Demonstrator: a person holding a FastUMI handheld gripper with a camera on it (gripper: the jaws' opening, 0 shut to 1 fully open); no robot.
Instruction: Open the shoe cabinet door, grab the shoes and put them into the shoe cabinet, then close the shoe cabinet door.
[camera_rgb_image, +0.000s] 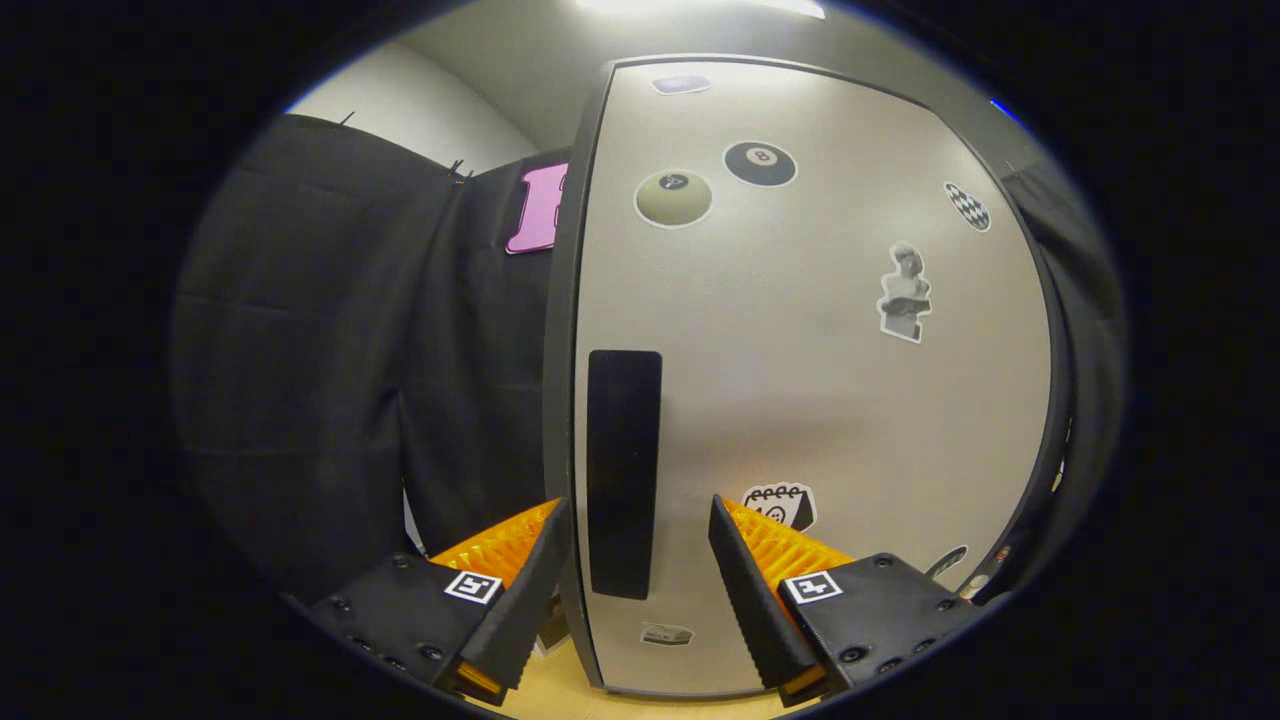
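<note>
The shoe cabinet door (800, 380) is a pale grey panel with several stickers on it, and it stands shut close in front of me. A tall dark handle strip (623, 470) runs down the door near its left edge. My gripper (637, 515) is open, its two fingers straddling the lower part of that handle strip, one on each side, without pressing on it. The left finger (535, 570) sits at the door's left edge; the right finger (745, 580) lies over the door face. No shoes are seen.
The cabinet's dark frame (560, 330) runs along the door's left side. Black cloth wall (340, 350) hangs to the left and behind. A strip of light wooden floor (560, 690) shows below the door.
</note>
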